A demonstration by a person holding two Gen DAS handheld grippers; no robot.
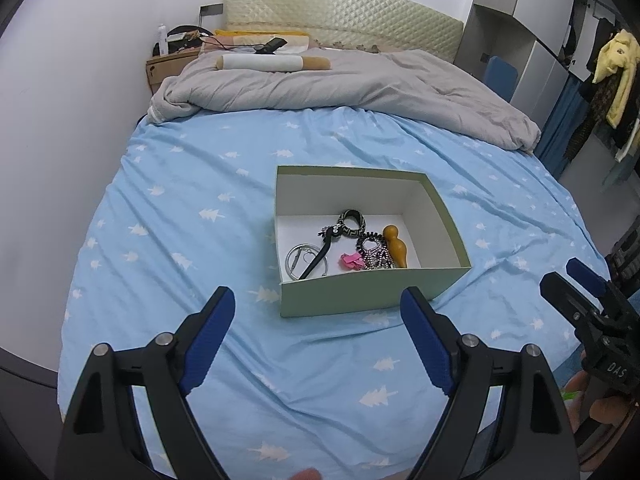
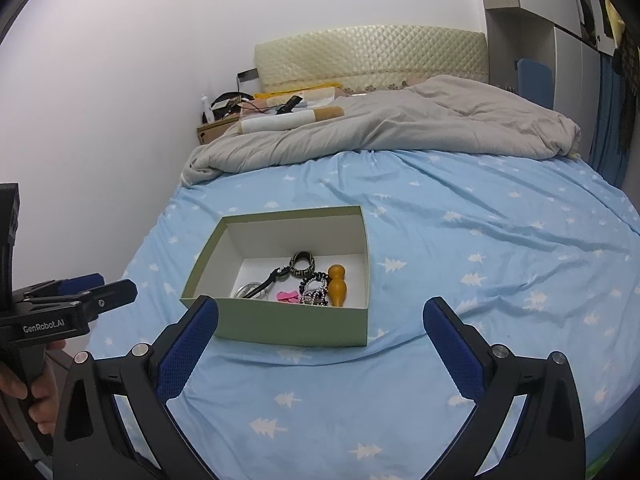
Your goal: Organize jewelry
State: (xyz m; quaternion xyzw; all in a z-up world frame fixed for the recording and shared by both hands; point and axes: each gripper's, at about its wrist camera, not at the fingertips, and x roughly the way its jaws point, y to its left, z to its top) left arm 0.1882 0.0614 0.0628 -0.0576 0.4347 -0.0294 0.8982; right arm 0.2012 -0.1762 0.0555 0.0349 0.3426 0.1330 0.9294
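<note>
Left wrist view: green box (image 1: 372,292), lid off, white inside, resting on the bed (image 1: 200,184) near its middle. Inside, clustered toward the near wall: silver bangle (image 1: 298,260) at the left, black hair clip (image 1: 320,256) lying across it, patterned ring-shaped band (image 1: 352,222) behind, pink piece (image 1: 352,260), beaded bracelet (image 1: 374,254), and a wooden gourd (image 1: 396,248) at the right, touching the beads. Left claw (image 1: 318,336) just short of the box, blue pads spread wide, gripping nothing. Right claw (image 2: 320,340) likewise spread wide and holding nothing, also just short of the box. Grey blanket (image 1: 340,84) bunched at the far end of the bed, below a quilted headboard (image 1: 340,16).
</note>
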